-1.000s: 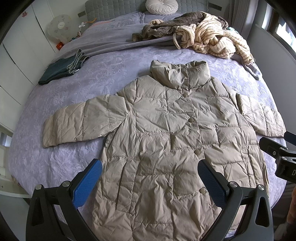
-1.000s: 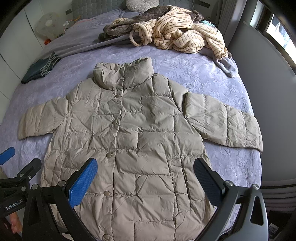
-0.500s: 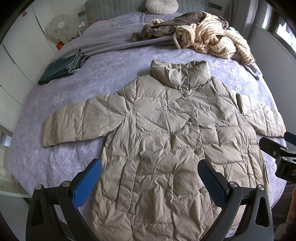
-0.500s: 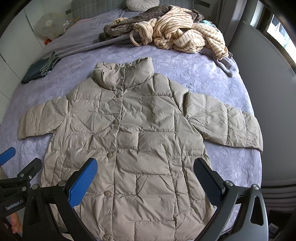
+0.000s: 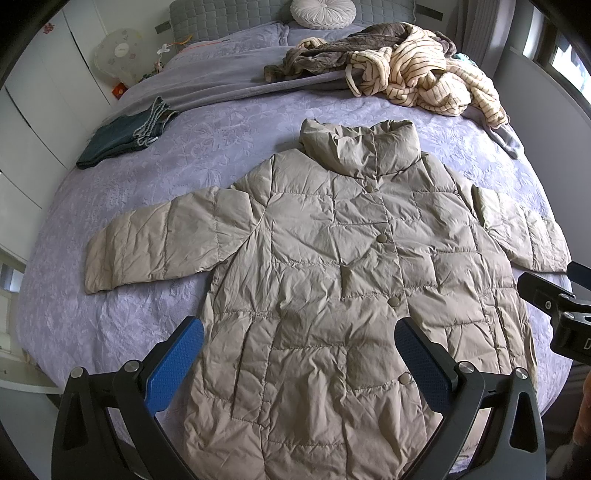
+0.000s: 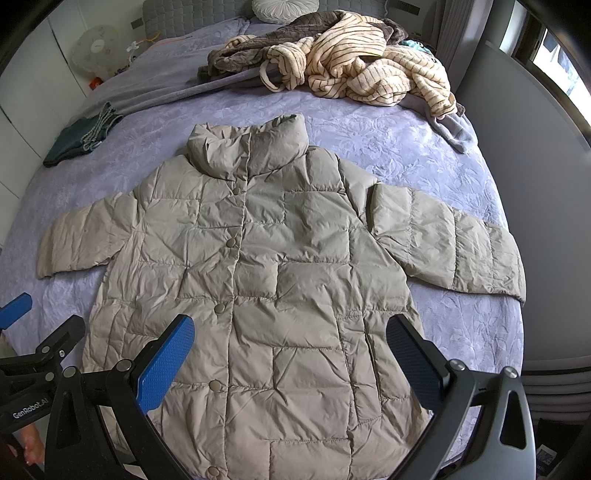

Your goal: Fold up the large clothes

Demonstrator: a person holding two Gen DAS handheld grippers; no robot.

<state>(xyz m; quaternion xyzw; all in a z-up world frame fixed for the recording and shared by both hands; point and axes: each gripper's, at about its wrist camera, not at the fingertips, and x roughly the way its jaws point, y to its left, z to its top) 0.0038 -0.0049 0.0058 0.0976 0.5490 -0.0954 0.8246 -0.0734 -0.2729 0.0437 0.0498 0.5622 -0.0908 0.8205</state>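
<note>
Beige puffer coat [image 5: 332, 280] lies flat, filling the bed's [image 5: 129, 314] near edge; left gripper [image 5: 299, 362] and right gripper [image 6: 291, 354] hover above its hem, jaws apart, empty.

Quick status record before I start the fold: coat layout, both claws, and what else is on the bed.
coat: beige puffer, flat on the bed, front up, buttoned, both sleeves spread out, collar toward the headboard
left claw: open, above the hem, holding nothing
right claw: open, above the hem, holding nothing
bed: lilac cover
striped robe: heaped beyond the collar, apart from the coat
dark folded garment: near the bed's left edge
pillow: round, at the headboard
fold: not started
</note>
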